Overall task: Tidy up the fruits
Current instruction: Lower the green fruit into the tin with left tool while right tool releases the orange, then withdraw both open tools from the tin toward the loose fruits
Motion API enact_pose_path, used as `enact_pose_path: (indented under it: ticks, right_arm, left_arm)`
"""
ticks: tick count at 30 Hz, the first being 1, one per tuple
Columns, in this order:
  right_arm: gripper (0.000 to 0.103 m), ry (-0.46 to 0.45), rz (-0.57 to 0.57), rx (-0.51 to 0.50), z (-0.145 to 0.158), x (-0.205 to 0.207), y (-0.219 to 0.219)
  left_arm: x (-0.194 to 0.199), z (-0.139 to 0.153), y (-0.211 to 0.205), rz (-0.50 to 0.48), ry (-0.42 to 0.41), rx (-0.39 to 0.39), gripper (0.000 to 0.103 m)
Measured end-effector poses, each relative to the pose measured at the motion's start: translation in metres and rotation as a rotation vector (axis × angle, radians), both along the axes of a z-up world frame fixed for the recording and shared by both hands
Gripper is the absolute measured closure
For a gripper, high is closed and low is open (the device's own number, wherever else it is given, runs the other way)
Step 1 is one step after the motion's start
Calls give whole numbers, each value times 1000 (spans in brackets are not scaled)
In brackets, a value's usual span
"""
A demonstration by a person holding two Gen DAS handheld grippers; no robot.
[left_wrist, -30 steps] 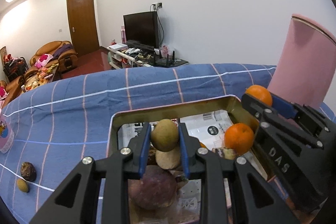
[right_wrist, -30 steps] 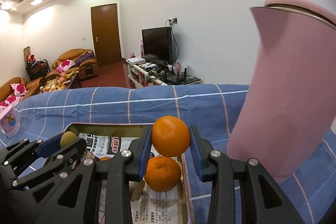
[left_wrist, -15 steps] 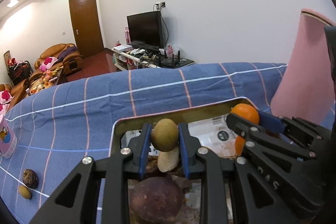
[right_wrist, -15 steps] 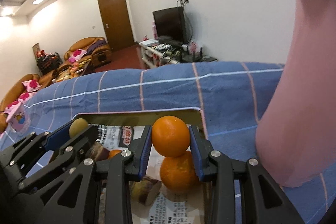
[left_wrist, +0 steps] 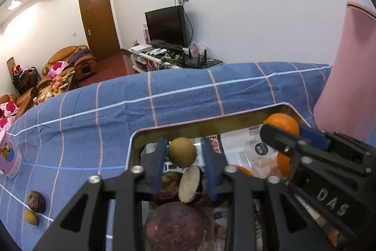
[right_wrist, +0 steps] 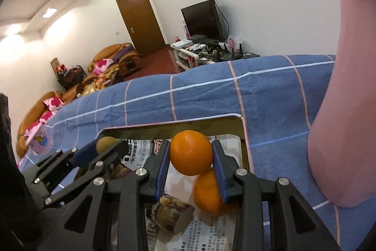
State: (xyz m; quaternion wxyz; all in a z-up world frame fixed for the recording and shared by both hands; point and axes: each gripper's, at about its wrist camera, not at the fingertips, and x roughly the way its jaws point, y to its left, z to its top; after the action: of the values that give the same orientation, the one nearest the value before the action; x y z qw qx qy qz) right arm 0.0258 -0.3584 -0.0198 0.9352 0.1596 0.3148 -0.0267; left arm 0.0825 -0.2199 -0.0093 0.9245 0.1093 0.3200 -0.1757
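Fruit was held in both claws above a metal tray (left_wrist: 131,149) lined with newspaper (right_wrist: 141,152), which sat on a blue checked cloth (left_wrist: 188,95). The left claw (left_wrist: 182,153) had a small greenish-brown fruit (left_wrist: 182,151) between its blue pads; the fruit touched the left pad, but a thin gap showed at the right pad, so whether it was clamped or loose could not be told. The right claw (right_wrist: 190,153) was clamped on an orange (right_wrist: 190,152), both pads pressed against its sides.

Beneath the left claw, the left view showed a pale flat fruit (left_wrist: 189,182) and a large dark purple fruit (left_wrist: 177,226) in the tray. That view alone also showed two small fruits lying on the cloth well to the left of the tray: a wrinkled dark one (left_wrist: 36,201) and a yellowish one (left_wrist: 30,217) just beside it, plus a pink cartoon cup (left_wrist: 9,161) at the edge.

Only the right view showed a second orange (right_wrist: 208,192) resting in the tray right under the held one, near the tray's right wall, and a short brown cut piece (right_wrist: 172,213) lying on the newspaper. A tall pink jug (right_wrist: 345,109) stood on the cloth just right of the tray.
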Motion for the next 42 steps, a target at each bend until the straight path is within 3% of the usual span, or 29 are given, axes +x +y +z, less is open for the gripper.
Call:
enact_pose_path:
  ticks: [1,3,5,9,14,19,20,21,23,25,33,42]
  right_arm:
    - [63,-6,1,13,1,-2,1]
    - [53,-25,22,57,1,-5,1]
    - [52,-54,13,53,6,-9,3]
    - [50,-120,-49,6,16,-22,3]
    - [49,-136,-165,-20,20,-33,-7]
    - [49,-169,-208,-94,27,-44,0]
    - [46,-191,-213,-127,29,-49,5]
    - [34,-210,-218,-153,31,-53,8]
    - [20,-248,-240,-208,34,-62,19]
    - [20,-277,-249,-238,37,-69,26]
    - [20,-256,-256,-252,38,-76,36]
    - [20,-257,-249,-219,36,-88,55]
  left_arm:
    - [-3,0,-3,-19,-3,11,27]
    - [-16,5,-9,-41,-85,36,8]
    - [-31,9,-14,-48,-181,80,1]
    - [-39,13,-11,-46,-179,52,1]
    - [-40,14,9,-4,-154,-4,0]
    - [-42,13,30,45,-145,-40,0]
    - [-42,13,35,58,-145,-44,0]
    - [-42,13,38,70,-147,-45,0]
    - [-43,11,47,102,-154,-46,0]
    - [-41,10,53,121,-145,-47,0]
    - [-49,8,72,134,-140,-54,0]
    - [-53,8,84,143,-128,-52,0]
